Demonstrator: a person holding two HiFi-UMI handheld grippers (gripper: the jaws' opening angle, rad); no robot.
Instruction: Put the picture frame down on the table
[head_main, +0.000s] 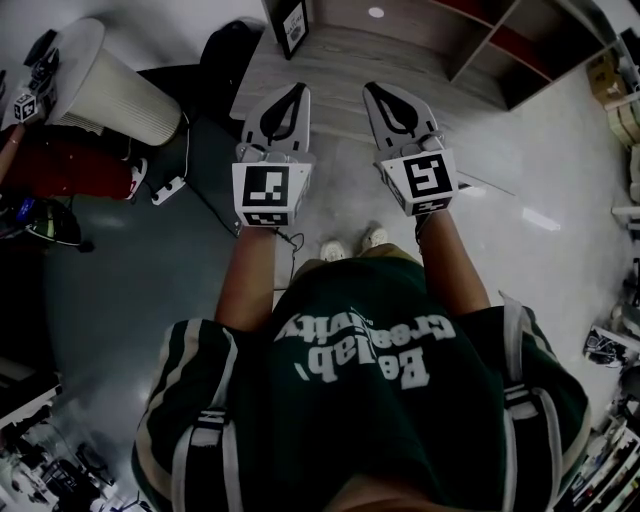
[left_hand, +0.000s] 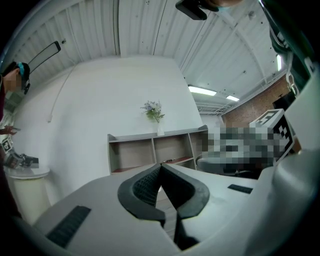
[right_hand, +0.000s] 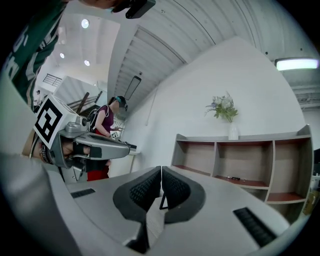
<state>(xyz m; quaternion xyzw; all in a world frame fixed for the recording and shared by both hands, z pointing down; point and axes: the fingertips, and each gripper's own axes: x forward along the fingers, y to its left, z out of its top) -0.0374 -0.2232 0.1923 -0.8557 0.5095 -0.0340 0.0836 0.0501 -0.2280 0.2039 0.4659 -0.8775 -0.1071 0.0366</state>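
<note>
A black picture frame (head_main: 291, 25) with a pale picture stands upright at the far left end of the grey wooden table (head_main: 345, 65). My left gripper (head_main: 297, 90) and right gripper (head_main: 375, 88) are held side by side over the floor, short of the table's near edge, and point level toward it. The left gripper (left_hand: 160, 166) has its ribbed pads pressed together with nothing between them. On the right gripper (right_hand: 161, 169) the pads also meet at the tips and hold nothing. Neither gripper touches the frame.
A low open shelf unit (head_main: 500, 40) stands behind the table, with a vase of flowers (right_hand: 227, 117) on top. A white ribbed cylinder (head_main: 100, 80) stands at the left, beside a person in red (head_main: 60, 165). Cables (head_main: 200, 190) lie on the floor.
</note>
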